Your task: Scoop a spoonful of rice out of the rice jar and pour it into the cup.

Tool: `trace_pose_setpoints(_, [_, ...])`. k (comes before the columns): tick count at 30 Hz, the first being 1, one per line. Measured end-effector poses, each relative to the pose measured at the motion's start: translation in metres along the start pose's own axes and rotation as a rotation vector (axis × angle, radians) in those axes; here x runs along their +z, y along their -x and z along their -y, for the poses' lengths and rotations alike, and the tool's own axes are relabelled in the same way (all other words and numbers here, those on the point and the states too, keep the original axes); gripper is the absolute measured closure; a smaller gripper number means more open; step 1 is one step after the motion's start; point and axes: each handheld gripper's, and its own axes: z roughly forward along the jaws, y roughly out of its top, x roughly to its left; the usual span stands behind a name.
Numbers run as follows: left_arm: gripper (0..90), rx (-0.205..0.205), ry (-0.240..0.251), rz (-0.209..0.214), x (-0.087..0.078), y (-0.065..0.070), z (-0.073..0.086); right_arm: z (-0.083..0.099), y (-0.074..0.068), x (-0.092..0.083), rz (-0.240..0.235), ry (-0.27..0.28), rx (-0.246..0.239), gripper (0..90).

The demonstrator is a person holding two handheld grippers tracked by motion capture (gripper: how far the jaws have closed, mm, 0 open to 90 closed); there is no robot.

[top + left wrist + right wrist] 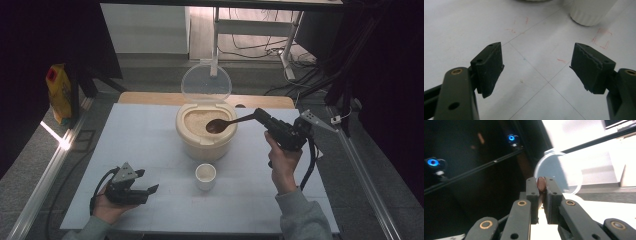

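My right tongs (261, 116) clamp the spoon (220, 125) handle, bowl over the rice tub (206, 131). Left tongs (148, 182) sit wide, holding nothing, on the desk (150, 135) near the cup (205, 176) in front of the tub. Risk: the thin handle twists in the clamp and rice spills beside the cup.

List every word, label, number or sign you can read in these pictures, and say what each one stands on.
No text can be read.
The yellow carton on the floor left of the table has a red patch near its top; any print there is too small and blurred to read.
The table top carries faint red pen marks, corner brackets and short strokes near the white cup; these are marks, not letters.
The rice container and its clear lid show no label.
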Motion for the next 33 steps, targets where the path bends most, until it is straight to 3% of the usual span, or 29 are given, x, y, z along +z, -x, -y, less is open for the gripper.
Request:
trace_pose_setpoints(10, [23.5,0.006,0.001,0.002,0.0,0.001,0.0,-0.011,0.006,0.019,0.1,-0.028,-0.046,83.1])
trace_pose_setpoints(15, [23.6,0.008,-0.005,0.003,0.001,0.001,0.0,-0.013,0.006,0.028,0.124,-0.046,-0.073,83.0])
trace_pose_setpoints(26, [23.5,0.007,-0.011,0.003,0.003,0.002,0.001,-0.012,0.005,0.033,0.205,-0.097,-0.148,83.0])
trace_pose_setpoints(33, [23.5,0.008,-0.014,0.002,0.003,0.002,0.001,-0.005,0.007,0.043,0.206,-0.166,-0.124,83.1])
